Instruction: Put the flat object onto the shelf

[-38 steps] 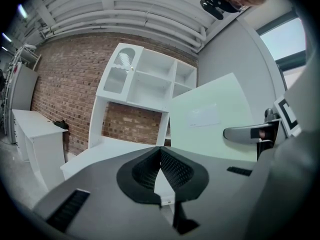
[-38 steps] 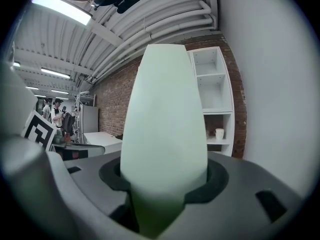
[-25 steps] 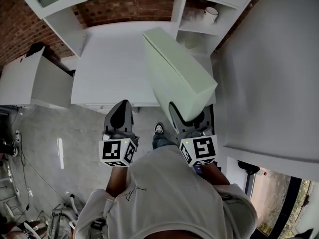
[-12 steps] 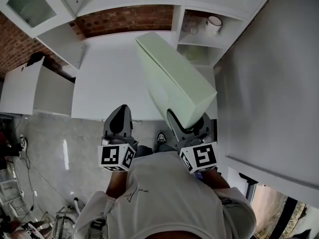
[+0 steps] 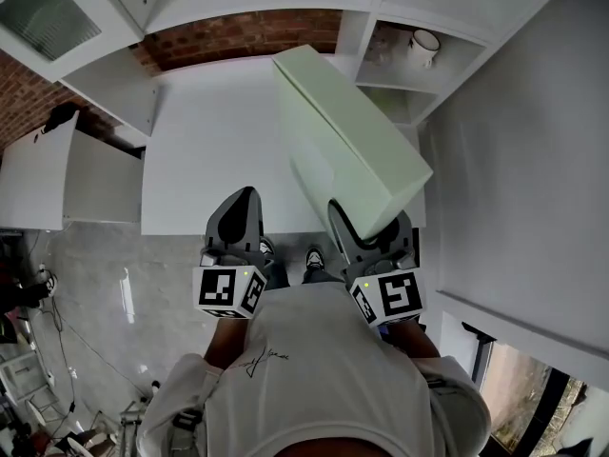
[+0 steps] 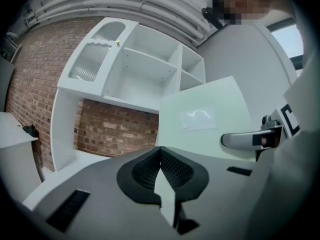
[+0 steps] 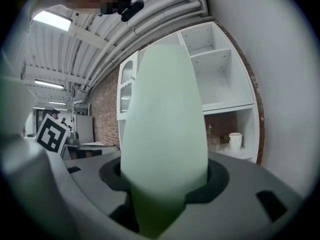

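Flat box (image 5: 350,150) edged right, clamped in right gripper (image 5: 369,228) — perhaps tilted

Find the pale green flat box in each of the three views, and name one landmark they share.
Head view: pale green box, centre right, tilted above the white table.
Left gripper view: right of centre.
Right gripper view: centre, clamped in the right gripper.
Shared landmark: the white shelf unit.

1. Head view: from above, steeply down onto the counter (image 5: 209,150).
2. Left gripper view: low, tilted up at the shelf unit (image 6: 150,69).
3. Right gripper view: mostly blocked by the box (image 7: 165,134); apparently shares those shelves.
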